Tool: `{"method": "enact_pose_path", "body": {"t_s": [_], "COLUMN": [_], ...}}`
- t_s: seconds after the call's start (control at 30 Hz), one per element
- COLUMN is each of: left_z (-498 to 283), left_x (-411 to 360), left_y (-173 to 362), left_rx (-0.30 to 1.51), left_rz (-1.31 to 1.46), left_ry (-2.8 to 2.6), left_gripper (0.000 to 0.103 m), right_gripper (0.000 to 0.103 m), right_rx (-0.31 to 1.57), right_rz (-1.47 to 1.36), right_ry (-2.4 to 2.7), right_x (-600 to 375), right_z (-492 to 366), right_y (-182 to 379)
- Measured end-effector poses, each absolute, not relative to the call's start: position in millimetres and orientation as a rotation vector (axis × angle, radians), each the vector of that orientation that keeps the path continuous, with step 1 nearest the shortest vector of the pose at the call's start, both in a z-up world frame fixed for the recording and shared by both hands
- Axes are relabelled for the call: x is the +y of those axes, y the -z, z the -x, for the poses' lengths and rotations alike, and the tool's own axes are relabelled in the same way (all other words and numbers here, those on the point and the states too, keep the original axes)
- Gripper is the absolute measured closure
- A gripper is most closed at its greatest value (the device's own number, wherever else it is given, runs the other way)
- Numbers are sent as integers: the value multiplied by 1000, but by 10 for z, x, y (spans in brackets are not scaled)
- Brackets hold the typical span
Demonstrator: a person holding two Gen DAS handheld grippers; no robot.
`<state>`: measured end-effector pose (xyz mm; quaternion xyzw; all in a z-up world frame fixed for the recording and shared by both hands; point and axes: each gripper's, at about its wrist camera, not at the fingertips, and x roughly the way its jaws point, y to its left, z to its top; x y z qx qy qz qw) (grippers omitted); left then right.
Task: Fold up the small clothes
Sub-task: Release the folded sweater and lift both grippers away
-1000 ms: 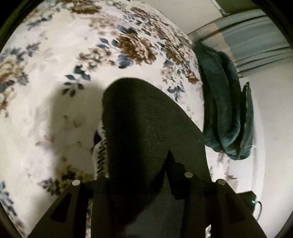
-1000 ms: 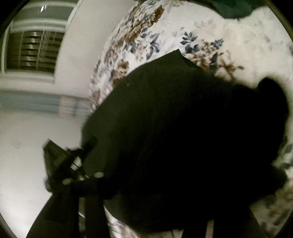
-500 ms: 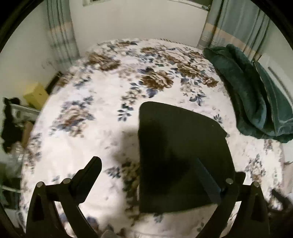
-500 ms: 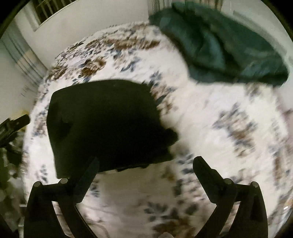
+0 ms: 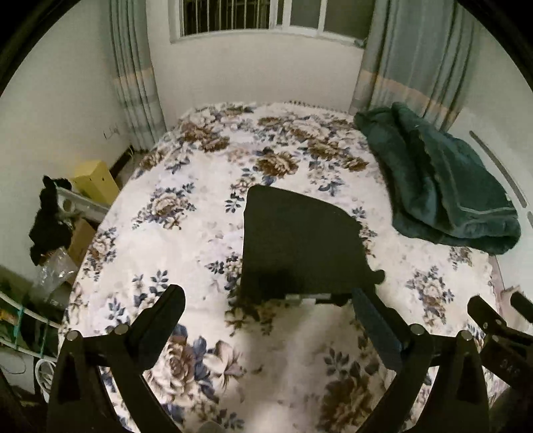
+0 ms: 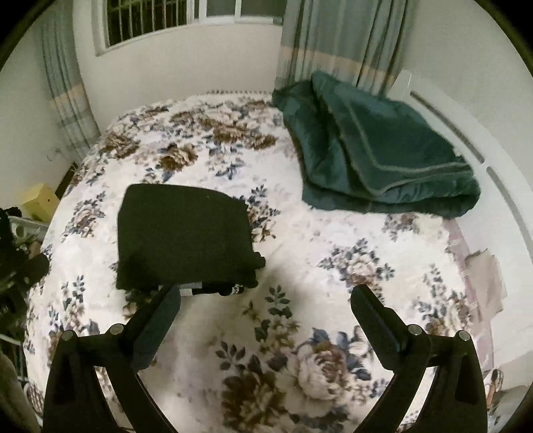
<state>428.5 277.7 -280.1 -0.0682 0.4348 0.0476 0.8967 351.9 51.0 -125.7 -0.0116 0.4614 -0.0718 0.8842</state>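
A black garment (image 5: 299, 243) lies folded flat on the flowered bedspread (image 5: 186, 233), with a bit of white patterned cloth showing under its near edge. My left gripper (image 5: 266, 296) hangs above the bed just in front of that near edge, open and empty. In the right wrist view the same black garment (image 6: 183, 236) sits to the left. My right gripper (image 6: 266, 296) is open and empty over bare bedspread (image 6: 333, 259) to the garment's right. The right gripper's fingers (image 5: 486, 319) also show at the right edge of the left wrist view.
A folded dark green blanket (image 5: 439, 186) lies at the bed's far right, near the white headboard (image 6: 499, 186). Left of the bed stand a yellow box (image 5: 96, 180), a rack with a black cloth (image 5: 50, 219) and clutter. Curtains and a barred window (image 5: 266, 16) are behind.
Both grippers let go of the black garment, opened wide and rose up and back. The garment now lies folded on the bed.
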Motion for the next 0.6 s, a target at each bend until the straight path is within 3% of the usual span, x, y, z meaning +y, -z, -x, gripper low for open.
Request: {"method": "enact_pose_path", "body": {"t_s": [0.6], "left_z": [-2621], "left_x": [2395], "left_y": [1355], "left_rx": [653], "left_rz": [100], "left_ry": [-137], "left_gripper": [0], "right_gripper": [0], "right_rx": [727], "right_rz": [25], "right_ry": [60], "right_x": [220], "right_z": [-1514], "right_y": [-599]}}
